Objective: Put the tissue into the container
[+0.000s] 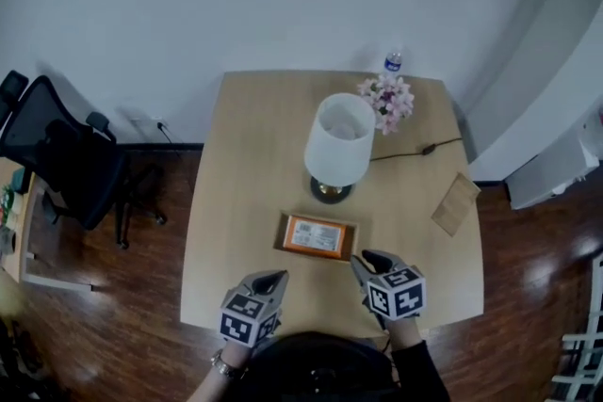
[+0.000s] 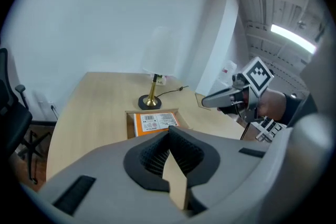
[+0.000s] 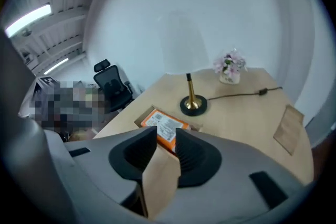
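Orange tissue pack point(image 1: 318, 236) lies in the shallow brown container point(image 1: 281, 238) before the lamp point(image 1: 338, 141). We read left gripper point(image 2: 169, 136) jaws together, right gripper point(image 3: 166, 136) jaws narrowly apart, both close to the container.

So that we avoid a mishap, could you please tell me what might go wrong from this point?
1. The lamp stands just behind the container; a reach beyond the container could tip the lamp or snag its cord.
2. The orange tissue pack seems to lie in the container already; closing the right gripper, whose jaws stand slightly apart and empty, on it could drag it out.
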